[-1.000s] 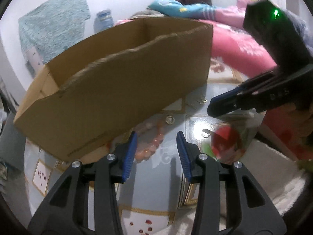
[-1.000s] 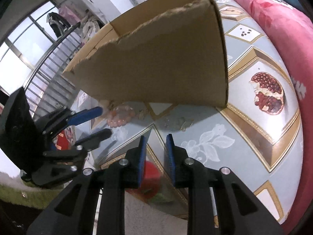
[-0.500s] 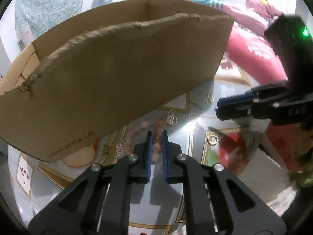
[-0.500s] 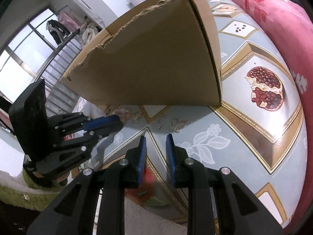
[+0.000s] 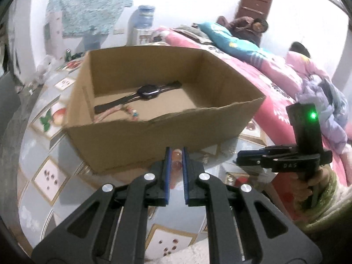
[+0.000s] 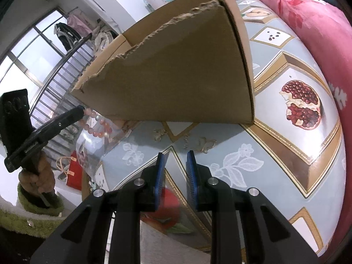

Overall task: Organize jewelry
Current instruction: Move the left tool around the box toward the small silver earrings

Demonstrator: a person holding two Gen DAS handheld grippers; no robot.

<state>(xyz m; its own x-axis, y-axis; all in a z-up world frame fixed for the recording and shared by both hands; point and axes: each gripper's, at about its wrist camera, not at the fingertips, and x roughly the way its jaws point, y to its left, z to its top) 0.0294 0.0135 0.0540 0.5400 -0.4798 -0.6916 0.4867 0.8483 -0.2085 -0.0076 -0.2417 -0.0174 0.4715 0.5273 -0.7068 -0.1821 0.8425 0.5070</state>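
Note:
My left gripper (image 5: 175, 157) is shut on a pink bead bracelet (image 5: 176, 161) and holds it raised in front of the cardboard box (image 5: 154, 136). In the right wrist view the bracelet (image 6: 96, 125) hangs from the left gripper's tip (image 6: 80, 110) beside the box (image 6: 187, 83). Inside the box lie a black watch (image 5: 147, 92) and a pink beaded strand (image 5: 129, 111). My right gripper (image 6: 175, 160) is narrowly open and empty above the table; it also shows in the left wrist view (image 5: 239, 156). Small gold earrings (image 6: 202, 143) lie on the table just ahead of it.
The table (image 6: 286, 176) has a patterned fruit-print cover. A pink bedspread (image 5: 286, 101) lies to the right of it. A water dispenser (image 5: 143, 26) stands at the far wall. A red bag (image 6: 74, 176) sits on the floor below the table edge.
My left gripper closed on the pink bead bracelet and lifted it up off the table, so the box's inside now shows. The right gripper barely moved.

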